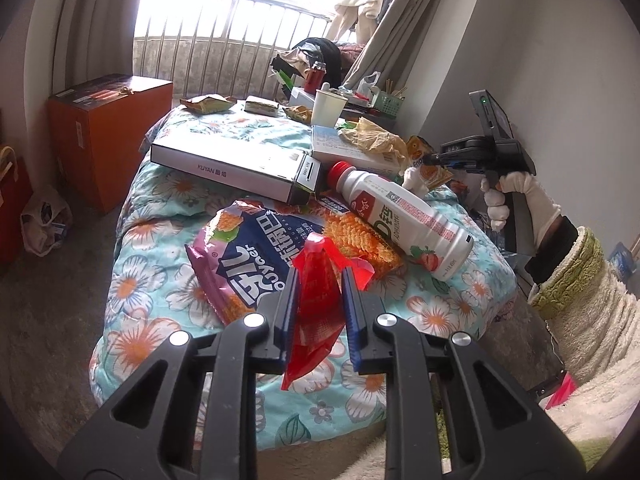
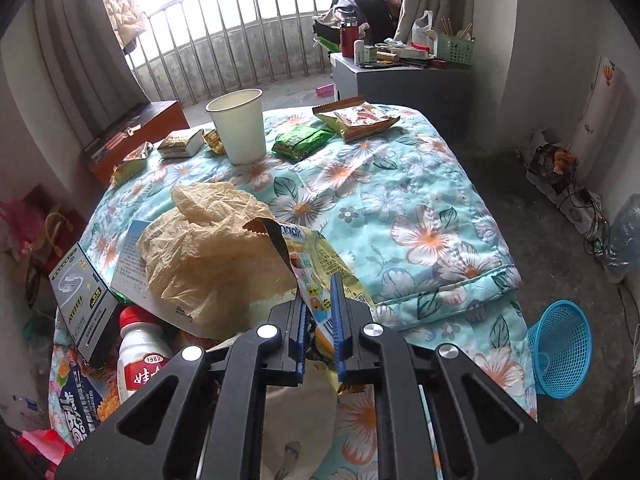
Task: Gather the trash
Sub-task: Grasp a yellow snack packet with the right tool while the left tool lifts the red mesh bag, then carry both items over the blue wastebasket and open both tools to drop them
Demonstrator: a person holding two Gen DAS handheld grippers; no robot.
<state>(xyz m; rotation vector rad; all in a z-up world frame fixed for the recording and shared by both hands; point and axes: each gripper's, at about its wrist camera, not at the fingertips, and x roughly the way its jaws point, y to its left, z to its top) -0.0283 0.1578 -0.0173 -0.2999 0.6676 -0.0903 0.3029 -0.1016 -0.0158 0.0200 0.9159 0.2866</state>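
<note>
Trash covers a table under a turquoise floral quilt, and each gripper pinches a piece of it. The left gripper is closed on a red crinkled plastic wrapper, which stands between its blue pads and hangs below them. The right gripper is pressed together on a yellow printed snack packet, whose torn top flares just ahead of the fingertips.

Containers: a white paper cup stands upright well ahead of the right gripper, its inside not visible. A blue mesh plastic basket lies tipped on the floor off to the right gripper's right, and nothing shows in it. A white plastic drink bottle with a red cap lies on its side just ahead and right of the left gripper, capped. A green slotted basket far ahead on a side cabinet holds upright sticks.

Only the left wrist view shows the person's white-gloved right hand on the right gripper's handle, a fleecy sleeve, an orange cardboard box on the floor far left, and a large blue-and-orange snack bag directly under the left fingertips. Only the right wrist view shows the blue basket, a green foil packet beside the cup, and the full crumpled beige paper wrapper just left of the right gripper.
</note>
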